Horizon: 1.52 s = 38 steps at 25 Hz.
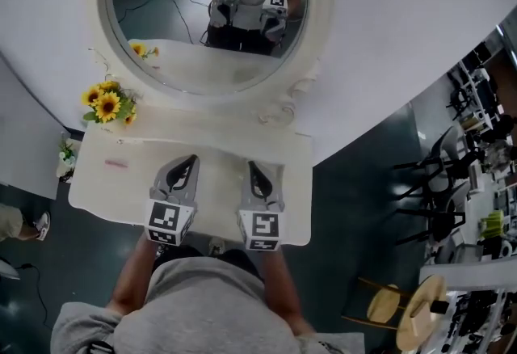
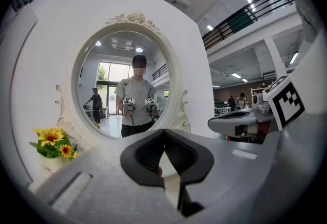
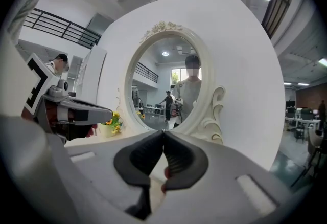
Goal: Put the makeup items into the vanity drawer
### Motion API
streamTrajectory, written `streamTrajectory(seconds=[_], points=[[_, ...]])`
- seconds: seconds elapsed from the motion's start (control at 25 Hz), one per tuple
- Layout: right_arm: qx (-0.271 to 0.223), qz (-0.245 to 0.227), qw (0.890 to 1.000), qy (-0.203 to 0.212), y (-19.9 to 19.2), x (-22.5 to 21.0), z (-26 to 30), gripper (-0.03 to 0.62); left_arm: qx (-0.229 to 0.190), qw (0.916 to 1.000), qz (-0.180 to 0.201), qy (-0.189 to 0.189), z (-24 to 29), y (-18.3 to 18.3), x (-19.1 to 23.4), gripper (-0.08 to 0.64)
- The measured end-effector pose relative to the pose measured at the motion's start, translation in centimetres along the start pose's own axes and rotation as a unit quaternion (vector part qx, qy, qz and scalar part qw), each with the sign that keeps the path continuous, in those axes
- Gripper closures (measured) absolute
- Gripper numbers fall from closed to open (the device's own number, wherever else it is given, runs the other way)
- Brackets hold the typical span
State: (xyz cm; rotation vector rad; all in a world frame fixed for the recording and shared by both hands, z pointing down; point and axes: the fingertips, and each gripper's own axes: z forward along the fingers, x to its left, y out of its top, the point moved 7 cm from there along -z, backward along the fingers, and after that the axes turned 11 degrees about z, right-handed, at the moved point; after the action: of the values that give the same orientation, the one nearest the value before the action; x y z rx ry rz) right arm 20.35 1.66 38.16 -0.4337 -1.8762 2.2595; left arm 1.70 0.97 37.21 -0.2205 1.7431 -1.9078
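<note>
Vanity bench (image 1: 129, 192), cream-white and backed by an oval mirror (image 1: 161, 37), is pictured from above while two hand-held tools are held low over its front half. The left tool (image 1: 191, 159) and the right tool (image 1: 252, 166) are pointed side by side toward the mirror, a little apart, with bench top showing between them. Both are closed: in each gripper view the dark pads are seen meeting at their tips, and nothing is gripped between them.

One small pink makeup item (image 1: 115, 163) is seen lying flat on the bench top toward the left end. It lies well apart from the left tool and in front of the flowers; what kind of item it is cannot be told. The vanity drawer cannot be made out in any view, so its contents are not shown.

Sunflowers (image 1: 107, 104) are held in a pale pot (image 3: 106, 130) at the bench's left rear corner, just beside the mirror frame. A smaller spray of pale flowers (image 1: 65, 157) is seen at the bench's left edge. The person, dressed in a grey top (image 1: 194, 304), is reflected in the mirror glass with both tools.
</note>
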Motion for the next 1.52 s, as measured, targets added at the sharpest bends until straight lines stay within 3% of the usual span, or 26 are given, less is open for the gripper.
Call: streamTrajectory(seconds=[0.36, 0.64, 0.88, 1.08, 1.52], points=[[0.009, -0.012, 0.998, 0.06, -0.3, 3.4, 2.3, 0.586, 0.008, 0.9985, 0.004, 0.053, -2.2, -1.1, 2.8, 0.549], [0.025, -0.029, 0.985, 0.17, -0.8, 10.3, 5.5, 0.586, 0.032, 0.9901, -0.023, 0.135, -6.8, -2.6, 6.8, 0.549], [0.041, -0.044, 0.964, 0.26, -1.4, 17.5, 8.3, 0.586, 0.065, 0.9742, -0.04, 0.213, -12.1, -4.7, 11.1, 0.549], [0.069, -0.057, 0.942, 0.324, -2.4, 22.7, 9.0, 0.586, 0.098, 0.9556, -0.062, 0.271, -17.2, -6.5, 13.0, 0.549], [0.144, -0.09, 0.916, 0.364, -8.4, 29.5, 14.2, 0.586, 0.15, 0.932, -0.112, 0.31, -21.3, -13.9, 17.7, 0.549]])
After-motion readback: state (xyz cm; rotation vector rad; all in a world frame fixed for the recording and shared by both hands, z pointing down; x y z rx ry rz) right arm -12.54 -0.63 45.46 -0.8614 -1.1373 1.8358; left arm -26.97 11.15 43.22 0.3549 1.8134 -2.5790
